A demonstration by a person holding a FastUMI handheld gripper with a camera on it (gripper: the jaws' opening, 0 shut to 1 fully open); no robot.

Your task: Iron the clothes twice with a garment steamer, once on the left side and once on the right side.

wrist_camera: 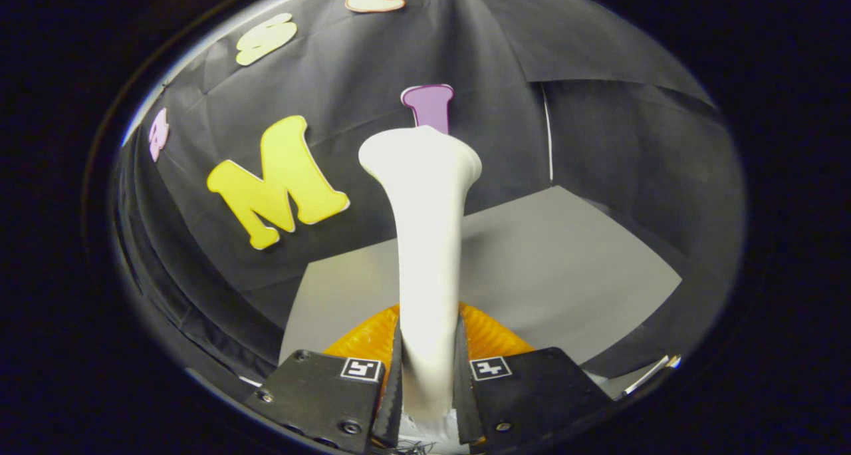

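Hand-held gripper (429, 375), lower centre of frame, clamps both fingers on the steamer (425, 242); its long axis runs straight ahead, head uppermost, above the desk (565, 269).

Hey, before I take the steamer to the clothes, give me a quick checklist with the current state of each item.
1. Grip: ok. The hand-held gripper is shut on the garment steamer, both fingers pressing its handle.
2. Steamer head free: ok. It sits beyond the fingers, touching nothing, in front of the booth wall.
3. Clothes located: cannot tell. An orange thing lies just under the fingers; what it is isn't clear.
4. Grey table surface: ok, bare ahead of the fingers.
5. Steam running: cannot tell.
6. Left and right passes: cannot tell.
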